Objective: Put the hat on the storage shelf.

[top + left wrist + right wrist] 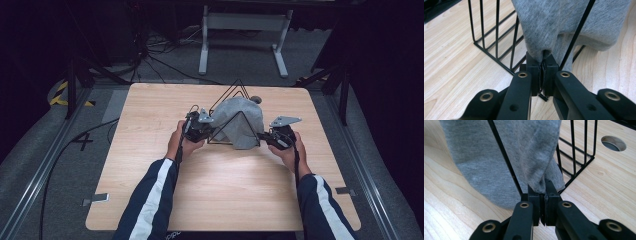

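Your forearms are coming in from the near edge of the desk [150,200], both sleeves angling inward toward its middle. Your left hand [181,142] is wrapping the left tongs [209,134] from below, wrist low, pointing them rightward and slightly away from you. Your right hand [290,150] is mirroring it, aiming the right tongs [261,136] leftward at the same target.

Both tongs are clamping shut on the cloth [240,122]: in the left gripper view the left tongs [543,65] are pinching a gathered lower corner of the cloth [564,22], and in the right gripper view the right tongs [543,190] are biting a similar corner of the cloth [499,152].

The cloth is sitting at mid-desk, draping over the rack [235,92], a black wire frame with triangular ends. Its long axis is running left to right between your hands, its hem hanging down toward you and touching the desk. The rack's peaks are pointing up just beyond the cloth.
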The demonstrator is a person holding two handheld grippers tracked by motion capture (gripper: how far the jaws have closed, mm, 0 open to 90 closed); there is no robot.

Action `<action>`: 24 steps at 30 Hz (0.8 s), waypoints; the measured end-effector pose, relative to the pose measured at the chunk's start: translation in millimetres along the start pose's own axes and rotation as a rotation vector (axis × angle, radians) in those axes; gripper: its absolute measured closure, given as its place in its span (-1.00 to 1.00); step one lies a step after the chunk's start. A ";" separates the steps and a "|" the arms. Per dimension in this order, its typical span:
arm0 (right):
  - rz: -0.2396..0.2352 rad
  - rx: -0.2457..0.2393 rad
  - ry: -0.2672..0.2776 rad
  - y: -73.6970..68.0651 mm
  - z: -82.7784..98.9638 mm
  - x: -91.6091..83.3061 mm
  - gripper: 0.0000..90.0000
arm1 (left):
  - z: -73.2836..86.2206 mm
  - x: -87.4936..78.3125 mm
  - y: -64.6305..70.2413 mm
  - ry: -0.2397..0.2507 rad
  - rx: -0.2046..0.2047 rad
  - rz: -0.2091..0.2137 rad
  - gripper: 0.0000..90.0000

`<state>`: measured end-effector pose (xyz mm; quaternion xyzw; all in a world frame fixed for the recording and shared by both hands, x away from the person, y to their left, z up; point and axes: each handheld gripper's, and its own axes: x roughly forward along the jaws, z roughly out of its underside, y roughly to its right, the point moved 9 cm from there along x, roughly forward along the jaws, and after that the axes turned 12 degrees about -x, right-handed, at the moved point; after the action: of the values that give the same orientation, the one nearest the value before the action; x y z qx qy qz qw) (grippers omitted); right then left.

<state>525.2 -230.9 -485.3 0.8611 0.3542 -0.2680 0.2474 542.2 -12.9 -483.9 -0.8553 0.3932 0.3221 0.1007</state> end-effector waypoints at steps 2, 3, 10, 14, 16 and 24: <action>-0.002 0.005 0.012 1.2 -0.9 -1.4 0.91 | -3.4 -4.4 -1.4 0.028 -0.011 -0.012 0.86; -0.008 0.010 0.029 1.2 -2.7 -4.1 0.84 | -3.8 -6.1 -2.5 0.031 -0.016 -0.026 0.67; 0.024 0.015 -0.001 10.9 4.4 -16.8 0.49 | -8.9 -36.2 -5.5 0.067 -0.011 -0.033 0.48; 0.047 0.021 0.013 14.2 4.8 -34.2 0.33 | -1.8 -54.9 -8.7 0.039 0.016 -0.064 0.37; 0.057 0.001 -0.001 13.6 7.3 -44.6 0.30 | 3.6 -63.4 -11.5 0.027 0.017 -0.085 0.20; 0.053 -0.020 -0.008 1.5 28.9 -86.2 0.11 | 41.2 -100.2 -10.5 -0.025 0.057 -0.120 -0.09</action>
<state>465.9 -290.8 -451.3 0.8666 0.3329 -0.2612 0.2644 482.1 72.5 -453.5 -0.8701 0.3486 0.3149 0.1489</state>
